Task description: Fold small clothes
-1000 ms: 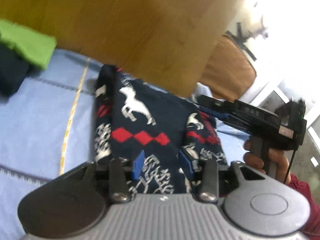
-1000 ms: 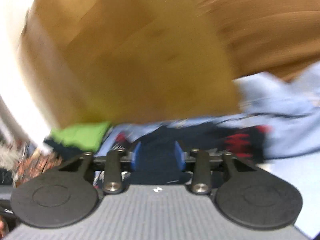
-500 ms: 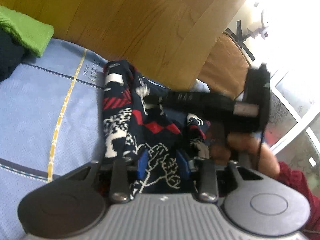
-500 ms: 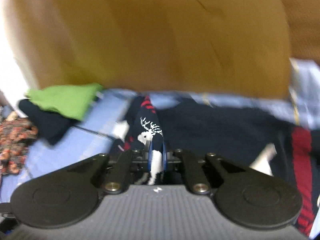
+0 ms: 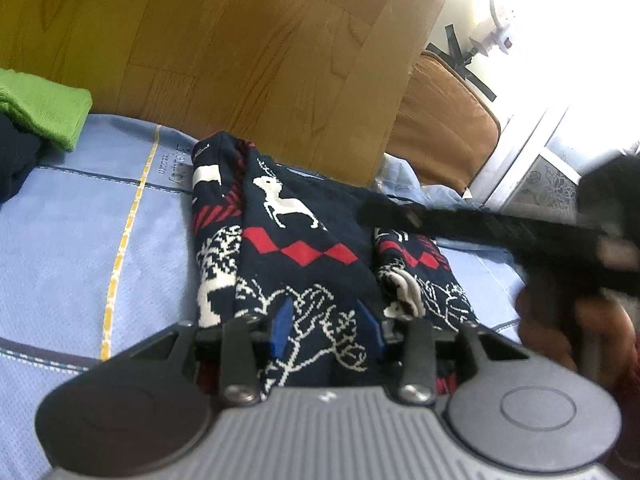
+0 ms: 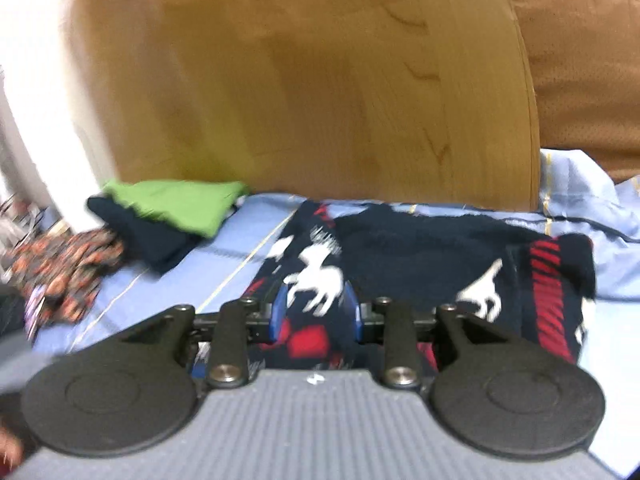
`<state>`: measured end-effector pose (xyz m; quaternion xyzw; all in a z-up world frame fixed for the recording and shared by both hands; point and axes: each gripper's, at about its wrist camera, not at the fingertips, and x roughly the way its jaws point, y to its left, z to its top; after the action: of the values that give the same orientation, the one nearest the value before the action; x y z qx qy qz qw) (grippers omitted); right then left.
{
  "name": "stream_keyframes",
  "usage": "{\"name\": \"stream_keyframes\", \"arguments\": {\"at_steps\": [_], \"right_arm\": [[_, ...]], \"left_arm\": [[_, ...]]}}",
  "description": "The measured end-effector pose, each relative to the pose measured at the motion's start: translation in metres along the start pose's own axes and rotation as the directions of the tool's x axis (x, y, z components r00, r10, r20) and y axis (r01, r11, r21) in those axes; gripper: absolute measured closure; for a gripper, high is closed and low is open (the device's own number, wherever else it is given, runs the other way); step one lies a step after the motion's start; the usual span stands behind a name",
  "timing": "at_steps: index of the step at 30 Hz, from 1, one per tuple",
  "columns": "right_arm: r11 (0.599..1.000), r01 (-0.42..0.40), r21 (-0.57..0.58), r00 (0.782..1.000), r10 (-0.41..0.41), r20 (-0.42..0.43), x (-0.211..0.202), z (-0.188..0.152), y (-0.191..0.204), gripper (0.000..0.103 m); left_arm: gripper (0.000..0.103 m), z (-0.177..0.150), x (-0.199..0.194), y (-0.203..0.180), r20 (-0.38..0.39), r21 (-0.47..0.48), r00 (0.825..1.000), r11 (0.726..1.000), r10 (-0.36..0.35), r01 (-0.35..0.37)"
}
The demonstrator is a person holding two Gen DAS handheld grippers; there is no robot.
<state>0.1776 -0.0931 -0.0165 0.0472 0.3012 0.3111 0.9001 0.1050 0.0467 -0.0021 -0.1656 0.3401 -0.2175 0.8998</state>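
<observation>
Both tools have their jaws opening: the left tool [image 5: 326, 328] stands over the near edge of the navy reindeer sweater [image 5: 304, 240] with its pads apart and gripping nothing; the right tool [image 6: 316, 316] likewise straddles the knit without pinching it. That sweater lies partly folded on the blue bedsheet [image 5: 72, 248], before a wooden headboard [image 5: 240, 48]; a green garment [image 6: 176, 204] sits off to one side.

both grippers — left gripper [image 5: 326, 330], right gripper [image 6: 316, 316] — jaws opening, angled downward.
</observation>
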Motion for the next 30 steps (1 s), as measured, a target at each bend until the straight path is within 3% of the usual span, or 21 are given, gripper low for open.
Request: {"name": "stream_keyframes", "arguments": {"at_steps": [2, 5, 8, 11, 14, 16, 18, 21, 23, 25, 27, 30], "right_arm": [[1.000, 0.007, -0.026, 1.000, -0.007, -0.009, -0.006, -0.014, 0.005, 0.069], [0.993, 0.087, -0.074, 0.996, -0.085, 0.032, -0.012, -0.027, 0.010, 0.068], [0.995, 0.096, -0.016, 0.992, -0.094, 0.081, -0.021, -0.025, 0.004, 0.045], [0.997, 0.083, 0.009, 0.996, -0.083, 0.042, -0.008, -0.028, 0.001, 0.044], [0.991, 0.112, 0.077, 0.994, -0.112, -0.003, 0.003, -0.035, -0.009, 0.078], [0.969, 0.059, 0.238, 0.996, -0.075, 0.058, -0.010, -0.031, -0.029, 0.081], [0.936, -0.022, 0.351, 0.983, -0.043, 0.176, -0.033, -0.032, -0.044, 0.081], [0.944, -0.095, 0.315, 0.963, 0.007, 0.268, -0.050, -0.030, -0.035, 0.081], [0.976, -0.069, 0.209, 0.976, 0.023, 0.215, -0.038, -0.026, -0.014, 0.081], [0.993, -0.042, 0.106, 0.995, 0.031, 0.099, -0.009, -0.027, 0.005, 0.080], [0.997, -0.035, 0.069, 0.999, 0.036, -0.010, 0.024, -0.039, 0.009, 0.077], [0.991, -0.073, 0.112, 0.997, 0.073, 0.008, 0.023, -0.036, 0.004, 0.075]], "left_arm": [[0.066, 0.000, 0.000, -0.001, 0.001, 0.007, 1.000, 1.000, 0.002, -0.002], [0.064, -0.001, 0.000, -0.002, 0.004, 0.017, 1.000, 1.000, 0.005, -0.005], [0.060, -0.002, -0.001, -0.003, 0.005, 0.017, 1.000, 1.000, -0.002, 0.002], [0.060, -0.001, 0.000, -0.004, 0.006, 0.020, 1.000, 1.000, -0.001, 0.001], [0.060, -0.001, -0.001, -0.003, 0.005, 0.017, 1.000, 1.000, -0.005, 0.005], [0.059, -0.001, -0.001, -0.002, 0.005, 0.014, 1.000, 1.000, -0.009, 0.009], [0.058, -0.001, 0.000, -0.002, 0.004, 0.014, 1.000, 1.000, -0.012, 0.012], [0.055, -0.002, 0.000, -0.004, 0.004, 0.017, 1.000, 1.000, -0.015, 0.015], [0.054, -0.001, -0.001, -0.004, 0.003, 0.011, 1.000, 1.000, -0.021, 0.021], [0.054, 0.000, -0.002, 0.000, -0.001, -0.010, 0.999, 0.999, -0.033, 0.033], [0.057, 0.001, -0.004, 0.002, 0.000, -0.020, 1.000, 1.000, -0.007, 0.007], [0.055, 0.004, -0.004, 0.009, -0.007, -0.062, 0.999, 0.997, -0.043, 0.043]]}}
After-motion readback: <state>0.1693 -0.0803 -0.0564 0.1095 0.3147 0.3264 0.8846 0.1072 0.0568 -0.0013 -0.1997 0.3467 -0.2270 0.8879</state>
